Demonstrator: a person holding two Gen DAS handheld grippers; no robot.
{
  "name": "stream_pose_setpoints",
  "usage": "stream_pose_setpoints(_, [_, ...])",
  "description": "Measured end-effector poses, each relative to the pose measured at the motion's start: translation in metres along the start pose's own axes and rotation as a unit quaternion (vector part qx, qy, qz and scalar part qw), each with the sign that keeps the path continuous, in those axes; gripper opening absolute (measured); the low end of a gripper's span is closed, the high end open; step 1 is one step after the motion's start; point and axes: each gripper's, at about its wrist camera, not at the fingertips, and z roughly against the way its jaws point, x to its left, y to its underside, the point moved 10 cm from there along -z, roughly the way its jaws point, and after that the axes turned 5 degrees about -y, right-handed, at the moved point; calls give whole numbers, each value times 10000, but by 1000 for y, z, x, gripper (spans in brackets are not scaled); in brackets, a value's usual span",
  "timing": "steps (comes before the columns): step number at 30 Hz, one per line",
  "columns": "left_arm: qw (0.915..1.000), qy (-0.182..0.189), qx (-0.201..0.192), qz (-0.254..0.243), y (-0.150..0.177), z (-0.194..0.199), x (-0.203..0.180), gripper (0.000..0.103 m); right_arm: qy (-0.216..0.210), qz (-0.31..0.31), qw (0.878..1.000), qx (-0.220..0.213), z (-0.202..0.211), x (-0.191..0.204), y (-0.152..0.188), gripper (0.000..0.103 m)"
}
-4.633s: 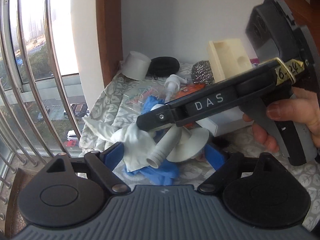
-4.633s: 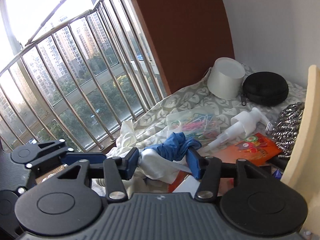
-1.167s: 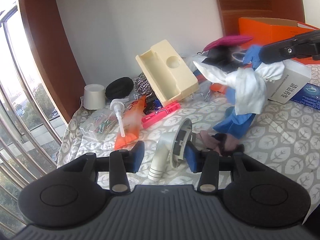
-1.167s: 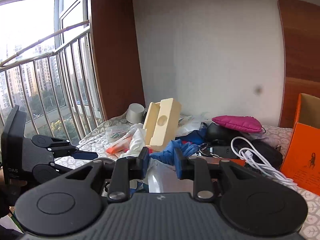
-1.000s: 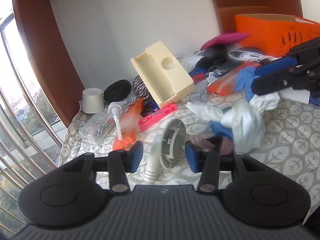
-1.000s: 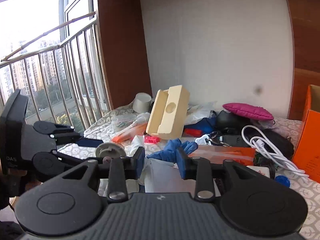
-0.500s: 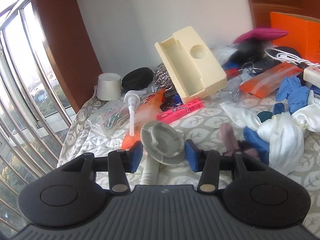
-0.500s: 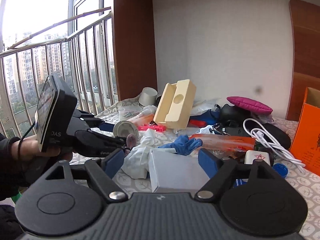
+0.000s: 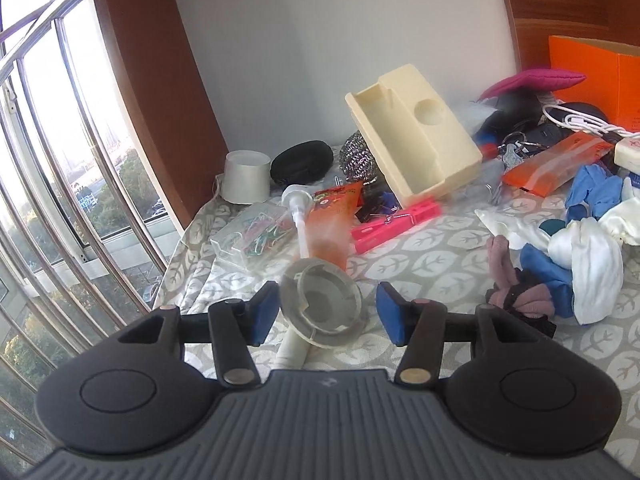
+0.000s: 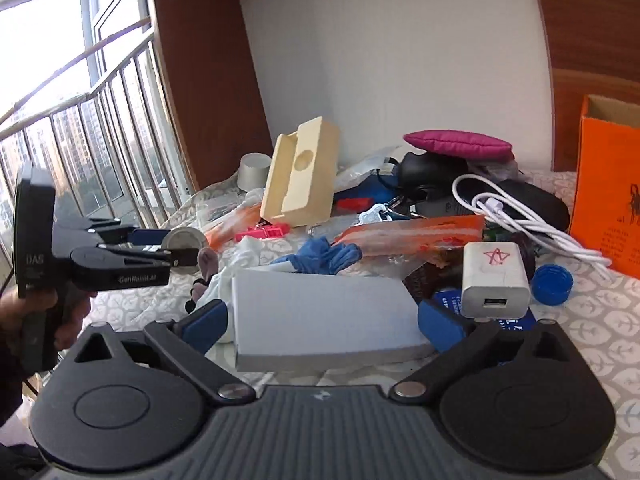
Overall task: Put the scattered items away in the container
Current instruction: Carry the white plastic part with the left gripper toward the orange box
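Left gripper (image 9: 323, 312): fingers part open, straddling the grey drain fitting (image 9: 320, 306) at lower centre of the left view. Pads look clear of the disc on both sides; not gripping, as far as I can tell. The fitting's white spout (image 9: 294, 350) runs back under the gripper body.

Right gripper (image 10: 322, 322): spread wide, nothing held. White box (image 10: 324, 316) lies between its fingers, apparently untouched.

Likely step: take the fitting. Advice: close across the disc's rim at its widest, squarely, since the round edge could slip out; lift straight so the spout clears the cloth. Then carry to the orange box (image 10: 606, 196), far right of the right view, open at the top, presumably the container.

Surface: leaf-print cloth (image 9: 420, 248), heavily cluttered. Cream tray (image 9: 412, 152) tilted at centre, pink clip (image 9: 396, 220) below it, paper-clip box (image 9: 256, 236) to the left, rag bundle (image 9: 580, 268) at right.

Room: white wall, brown wood panels, barred window (image 9: 60, 160) at left with city outside.
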Motion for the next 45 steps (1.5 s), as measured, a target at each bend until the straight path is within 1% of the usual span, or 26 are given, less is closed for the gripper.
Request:
stream_pose_setpoints(1, [10000,-30,-17,-40,0,-1,-2,56,-91,-34,9999,60,-1,-2,-1,103])
stream_pose_setpoints(2, [10000,-34,-27,-57,0,-2,-3,60,-140,-38,9998,108,-3,-2,-3,103])
stream_pose_setpoints(4, [10000,-17,-35,-89,0,-3,-5,65,-135,64,9996,245,-9,0,-4,103])
stream_pose_setpoints(5, [9999,-16,-47,-115,0,-3,-6,67,-97,194,9990,392,-14,2,-3,103])
stream_pose_setpoints(7, [9999,16,-68,-129,0,-3,-7,70,17,549,9970,553,-22,7,-1,103])
stream_pose_setpoints(10, [9999,49,-33,-84,1,-6,-6,74,240,994,9924,677,-33,10,1,103])
stream_pose_setpoints(12, [10000,88,12,-19,2,-8,-6,75,437,1066,9911,670,-36,9,3,103])
stream_pose_setpoints(15, [9999,138,22,71,1,-9,-5,76,701,1344,9855,761,-41,9,7,103])
stream_pose_setpoints(18, [9997,182,41,166,0,-10,-6,76,783,1233,9865,745,-40,8,8,103])
stream_pose_setpoints(20, [9996,175,57,192,-1,-12,-6,76,830,1300,9852,752,-42,8,9,103])
stream_pose_setpoints(21, [9996,152,96,202,-1,-13,-6,73,811,1293,9854,761,-43,8,8,103])
stream_pose_setpoints(22, [9996,61,129,240,-1,-14,-4,62,732,1226,9873,702,-43,7,6,103])
stream_pose_setpoints(23, [9995,-88,132,255,-2,-14,0,46,638,1192,9888,632,-42,7,5,103])
stream_pose_setpoints(24, [9995,-179,135,243,-2,-13,3,46,582,1188,9895,581,-40,7,4,100])
stream_pose_setpoints(26, [9991,-60,180,383,-1,-11,8,46,403,1081,9923,460,-34,7,2,100])
stream_pose_setpoints(28, [9985,-44,155,530,-2,-7,13,46,281,998,9941,313,-26,9,-2,99])
stream_pose_setpoints(32, [9981,-37,-89,614,-13,8,20,46,184,1008,9947,-46,-7,17,-16,99])
stream_pose_setpoints(35, [9976,26,-320,620,-28,21,21,46,200,1210,9919,-314,5,24,-32,99])
stream_pose_setpoints(40, [9974,186,-457,520,-47,30,8,46,231,1365,9883,-640,17,26,-57,99])
stream_pose_setpoints(45, [9971,391,-589,273,-74,26,-20,46,519,1418,9850,-838,32,8,-75,99])
